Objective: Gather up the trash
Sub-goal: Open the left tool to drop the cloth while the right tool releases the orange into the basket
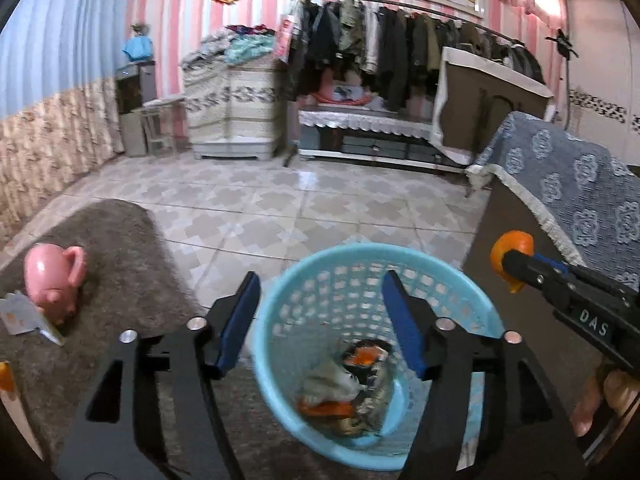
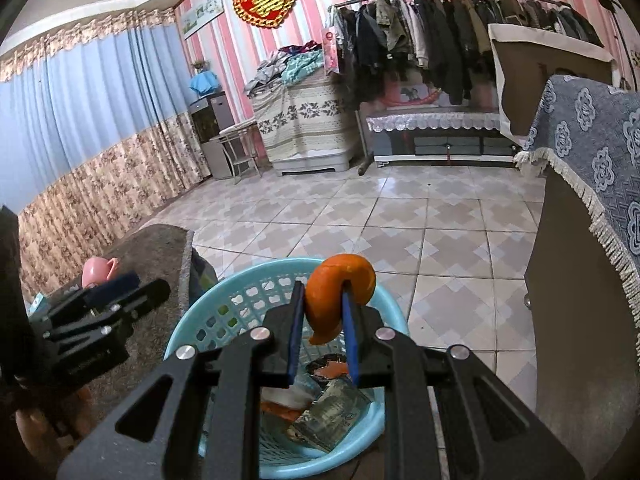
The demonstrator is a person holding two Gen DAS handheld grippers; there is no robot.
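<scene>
The left gripper point(image 1: 320, 300) hovers above the light blue basket point(image 1: 280, 420) with its jaws spread wide and nothing between them. The right gripper point(image 2: 320, 312) has its jaws drawn close together on a curled orange peel point(image 2: 336, 288), pinched between the blue pads and held over the basket rim. In the basket lie crumpled wrappers point(image 2: 332, 412) and more orange scraps. The basket stands on the tiled floor just beside a brown-carpeted bench point(image 1: 120, 248), where a pink piggy bank point(image 1: 54, 280) lies.
</scene>
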